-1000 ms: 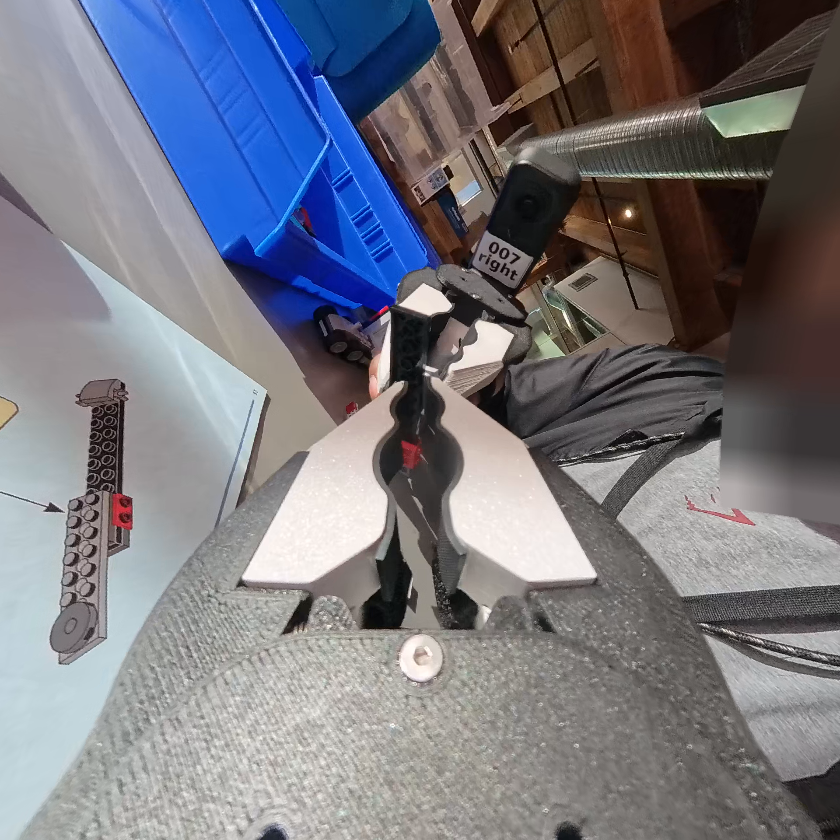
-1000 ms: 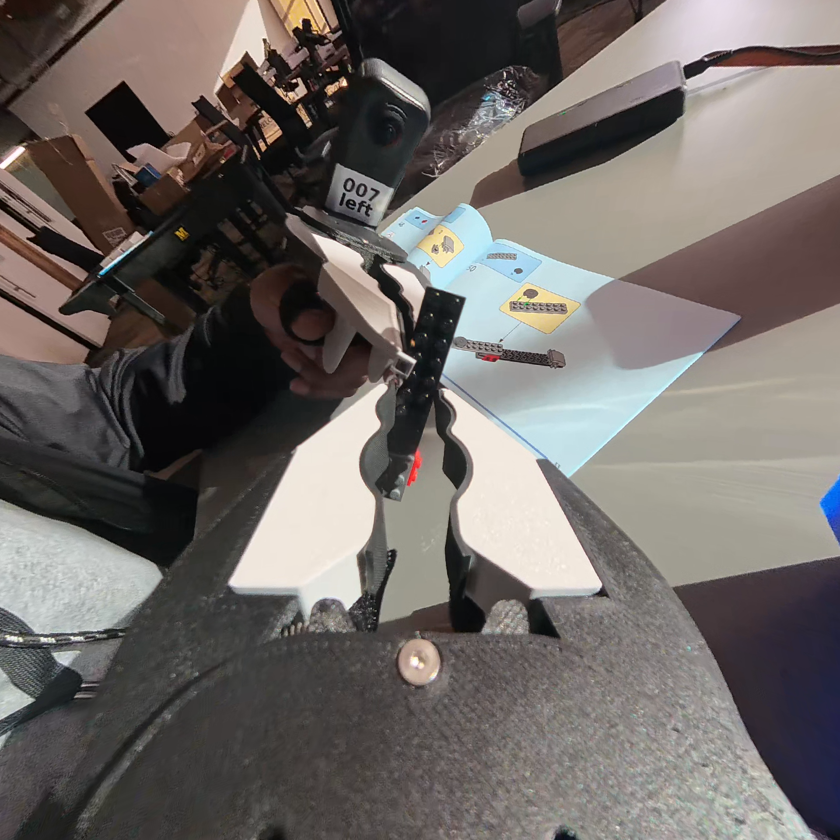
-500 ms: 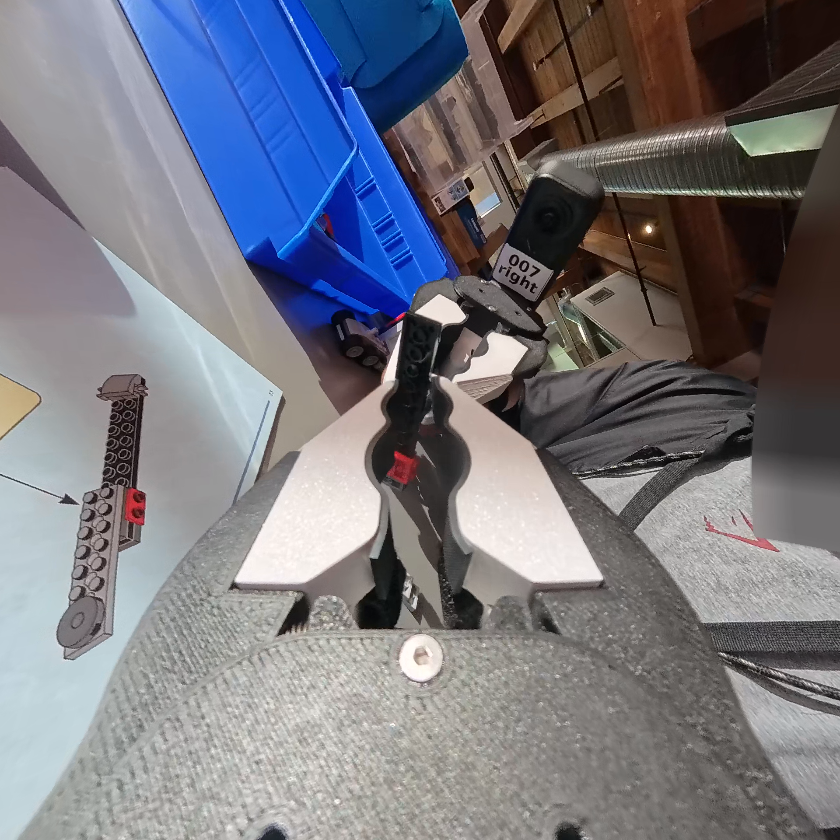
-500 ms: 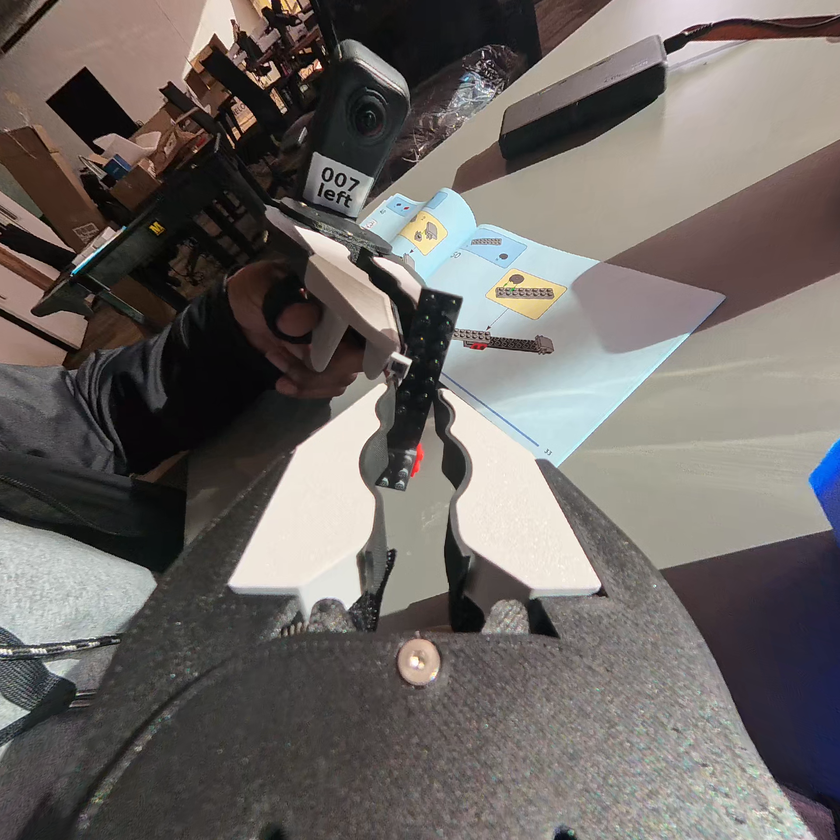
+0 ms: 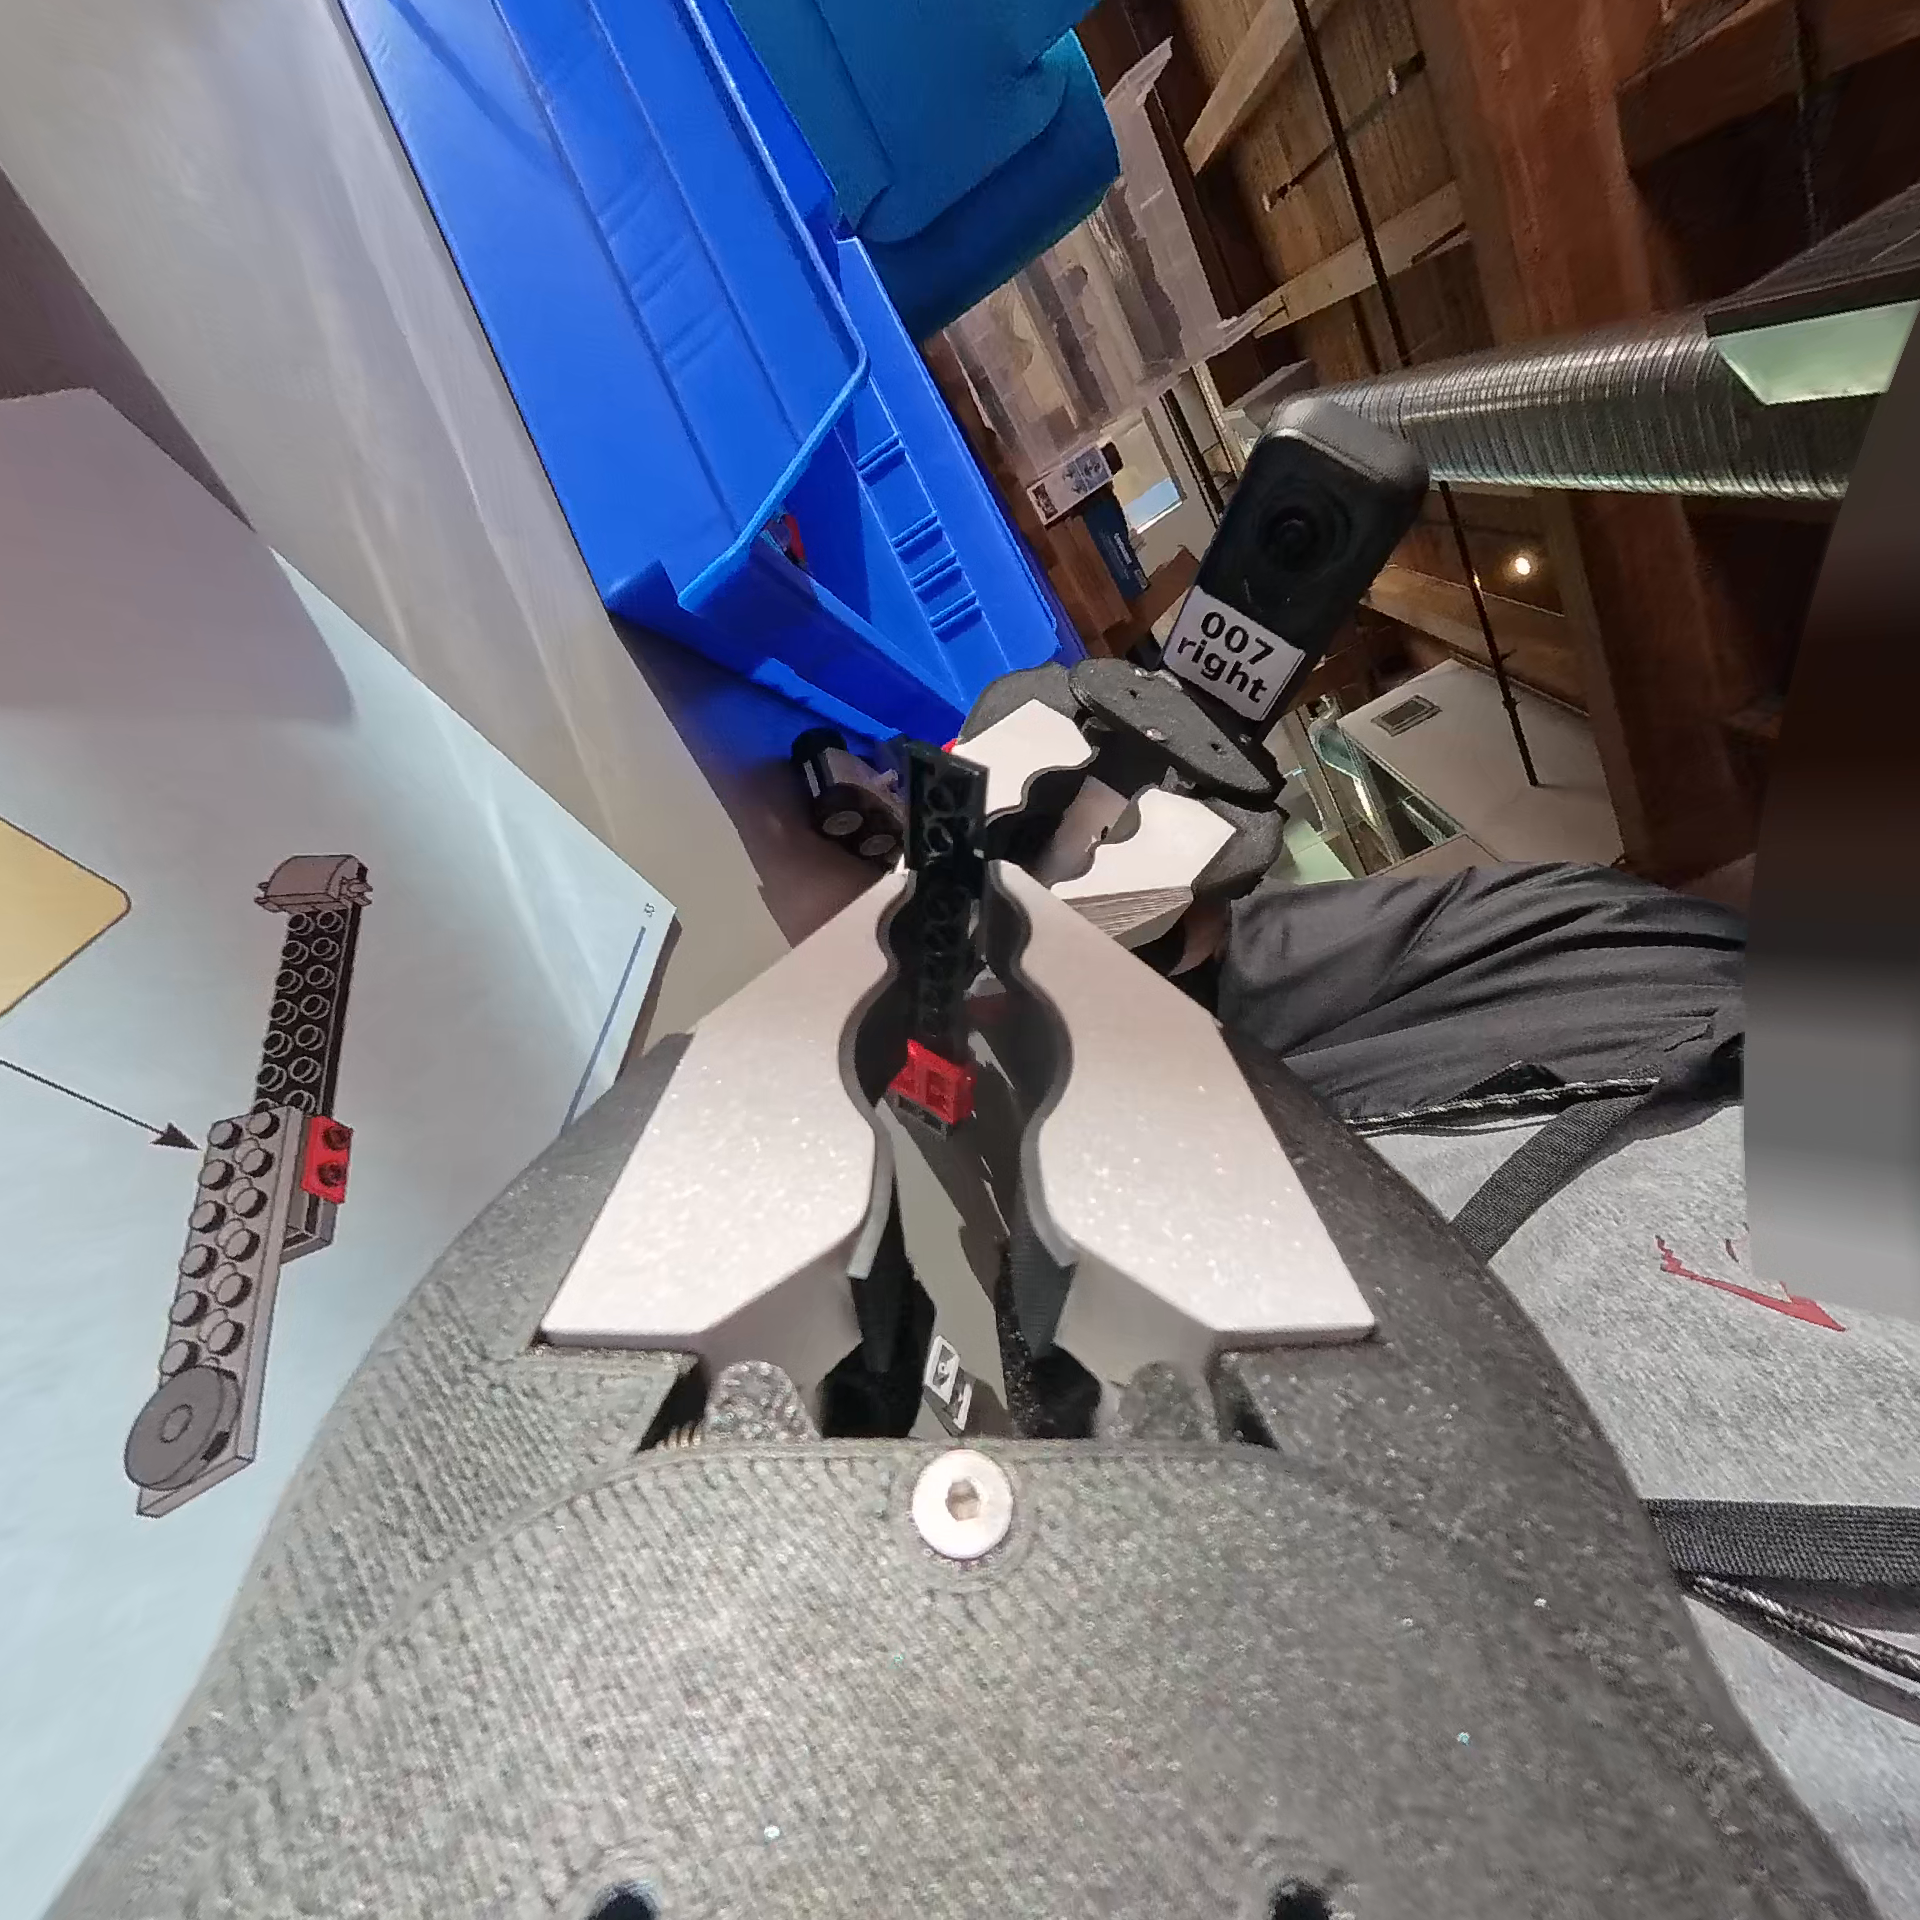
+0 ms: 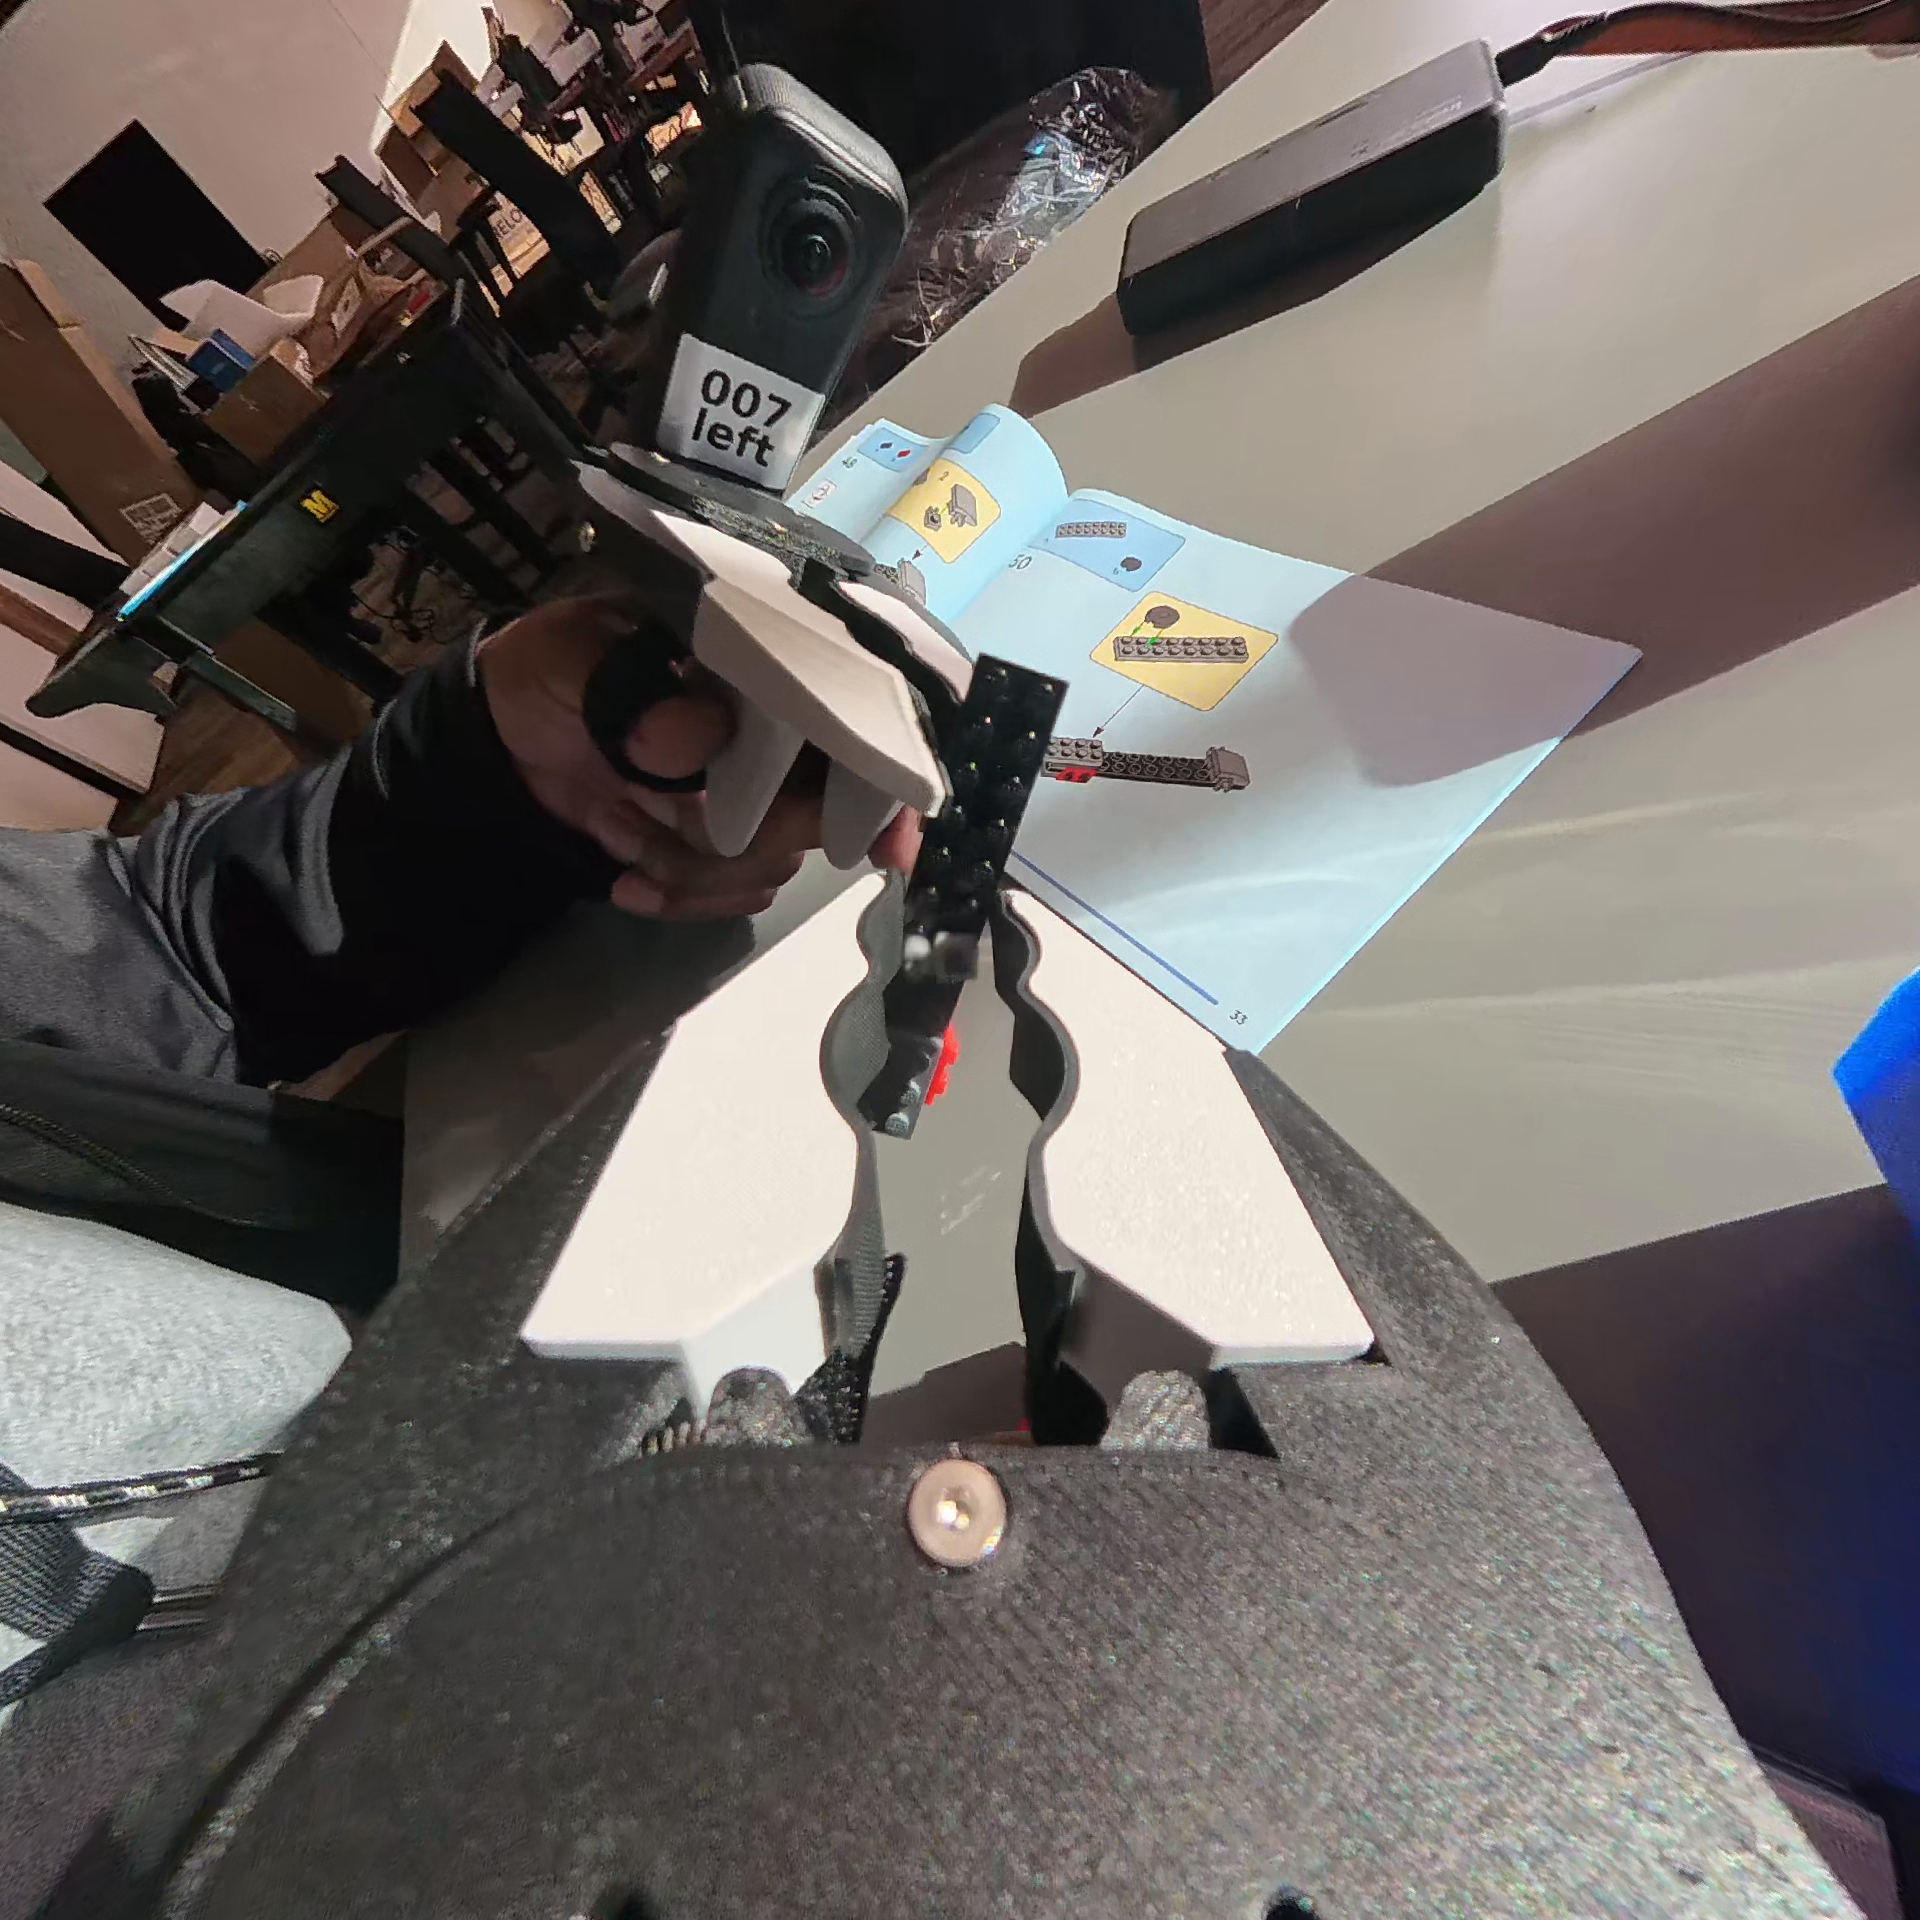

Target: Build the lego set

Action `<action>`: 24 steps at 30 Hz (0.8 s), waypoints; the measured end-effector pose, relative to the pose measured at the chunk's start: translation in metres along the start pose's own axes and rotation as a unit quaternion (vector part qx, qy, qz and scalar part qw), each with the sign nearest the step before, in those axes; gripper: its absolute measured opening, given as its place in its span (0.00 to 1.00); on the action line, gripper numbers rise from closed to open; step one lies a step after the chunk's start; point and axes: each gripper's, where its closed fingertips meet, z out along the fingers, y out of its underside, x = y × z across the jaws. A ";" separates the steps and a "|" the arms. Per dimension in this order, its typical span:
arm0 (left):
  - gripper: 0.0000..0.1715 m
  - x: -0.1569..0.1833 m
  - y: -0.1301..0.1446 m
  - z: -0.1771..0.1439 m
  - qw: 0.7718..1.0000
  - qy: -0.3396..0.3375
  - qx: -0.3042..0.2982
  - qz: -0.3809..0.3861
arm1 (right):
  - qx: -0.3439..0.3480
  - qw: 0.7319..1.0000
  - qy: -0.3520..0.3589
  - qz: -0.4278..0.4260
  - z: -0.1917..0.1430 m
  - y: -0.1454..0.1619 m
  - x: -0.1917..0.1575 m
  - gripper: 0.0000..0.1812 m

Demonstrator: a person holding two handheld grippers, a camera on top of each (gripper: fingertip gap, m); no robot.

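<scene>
Left wrist view: black lego plate (image 5: 943, 904) clamped edge-on between the tips of the left hand-held gripper (image 5: 940, 914), a small red brick (image 5: 932, 1086) fixed to its near end inside the jaw hollow, far end sticking out past the tips toward the right hand-held gripper (image 5: 1049, 831). Right wrist view: same plate (image 6: 987, 800), studs facing the camera, pinched narrowly by the right hand-held gripper (image 6: 945, 914) around its lower half, with the left hand-held gripper (image 6: 914, 790) pressed against its side higher up; so both closed on one piece, held in the air above the bench (image 6: 1558, 364). Likely handling: very light, stiff, hard plastic, smooth and a little slippery on its thin edges, prone to pivoting or popping loose if squeezed off-centre; best taken across the long edges near the middle, away from the red brick, which could snap off under sideways force. Below and beyond the plate, an open instruction booklet (image 6: 1299, 831) with pale blue pages lying flat on the smooth grey bench; a black flat box (image 6: 1320, 249) farther off than the booklet. Blue plastic bins (image 5: 665, 343) beyond the plate in the left wrist view, a small wheeled lego assembly (image 5: 847, 795) at their foot. Wooden shelving and a ribbed metal duct (image 5: 1558, 416) past the bins; cluttered desks and cardboard boxes in the room behind.
</scene>
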 end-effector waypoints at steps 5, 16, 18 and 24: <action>0.06 -0.004 0.000 0.000 1.000 -0.008 0.004 -0.015 | -0.006 1.000 0.008 -0.002 -0.001 0.001 0.004 0.10; 0.07 -0.010 -0.004 0.000 0.999 -0.028 0.022 -0.031 | -0.007 1.000 0.030 -0.002 0.000 0.002 0.012 0.09; 0.09 -0.010 -0.003 0.001 0.999 -0.029 0.021 -0.034 | -0.006 0.999 0.040 -0.008 0.001 0.002 0.014 0.09; 0.07 -0.009 -0.001 0.006 0.999 -0.033 0.025 -0.025 | 0.001 0.999 0.046 -0.027 0.002 0.001 0.011 0.09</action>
